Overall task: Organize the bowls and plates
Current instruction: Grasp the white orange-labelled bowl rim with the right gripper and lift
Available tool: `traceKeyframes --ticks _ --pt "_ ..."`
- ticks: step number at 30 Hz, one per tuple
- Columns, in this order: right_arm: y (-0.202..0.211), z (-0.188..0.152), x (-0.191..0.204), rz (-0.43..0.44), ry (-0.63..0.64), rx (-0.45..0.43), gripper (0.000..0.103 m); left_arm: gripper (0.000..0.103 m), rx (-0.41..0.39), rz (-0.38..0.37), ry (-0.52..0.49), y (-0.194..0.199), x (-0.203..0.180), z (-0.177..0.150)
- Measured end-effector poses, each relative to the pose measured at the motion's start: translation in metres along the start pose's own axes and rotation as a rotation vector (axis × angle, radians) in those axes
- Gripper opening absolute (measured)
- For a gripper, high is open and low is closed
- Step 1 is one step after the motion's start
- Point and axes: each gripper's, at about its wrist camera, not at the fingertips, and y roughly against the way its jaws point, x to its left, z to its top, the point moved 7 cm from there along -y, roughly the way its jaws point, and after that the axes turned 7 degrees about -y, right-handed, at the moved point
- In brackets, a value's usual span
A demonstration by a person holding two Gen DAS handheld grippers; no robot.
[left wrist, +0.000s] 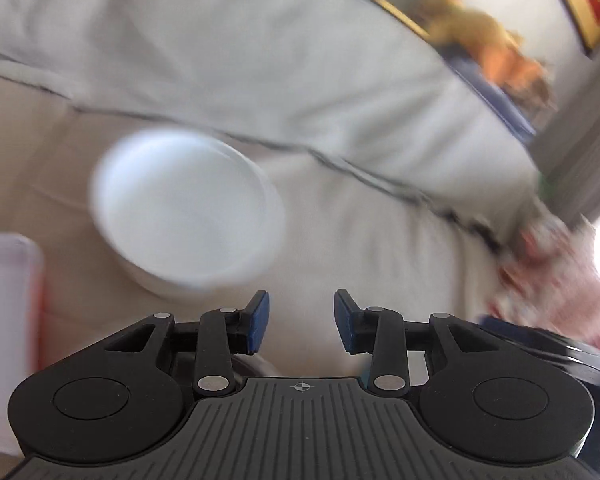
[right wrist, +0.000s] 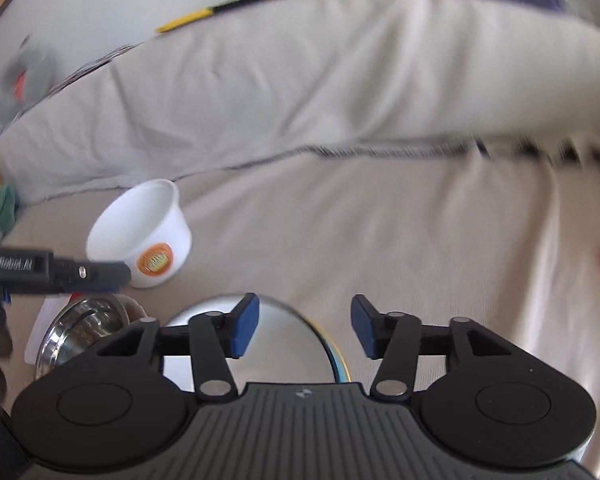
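A white paper bowl [left wrist: 188,212] sits upright on a beige couch seat, blurred by motion, just ahead and left of my left gripper [left wrist: 301,320], which is open and empty. In the right wrist view the same bowl [right wrist: 140,232] shows an orange label on its side, and the left gripper's fingertips [right wrist: 100,274] are at its near rim. My right gripper [right wrist: 305,326] is open and empty above a plate [right wrist: 276,344] with a shiny surface and a coloured rim. A steel bowl [right wrist: 86,330] lies left of that plate.
A grey back cushion [right wrist: 300,80] runs along the far side of the seat. A white and orange object [left wrist: 4,320] stands at the left edge. Patterned pink cloth [left wrist: 552,264] lies at the right. A white plastic item [right wrist: 40,328] lies under the steel bowl.
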Motion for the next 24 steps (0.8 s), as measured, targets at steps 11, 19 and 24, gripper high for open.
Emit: traceKeyframes --ticks 11,19,24 --pt "-0.116 0.062 0.098 0.113 -0.096 0.285 0.055 0.039 -0.02 0.121 0.196 -0.034 0.131 0.037" --pt "-0.192 0.048 0.14 0.071 -0.107 0.385 0.054 0.04 0.067 -0.01 0.24 -0.07 0.131 0.033" --pt "-0.203 0.037 0.145 0.054 -0.121 0.438 0.038 0.039 0.057 0.001 0.185 -0.078 0.126 0.034"
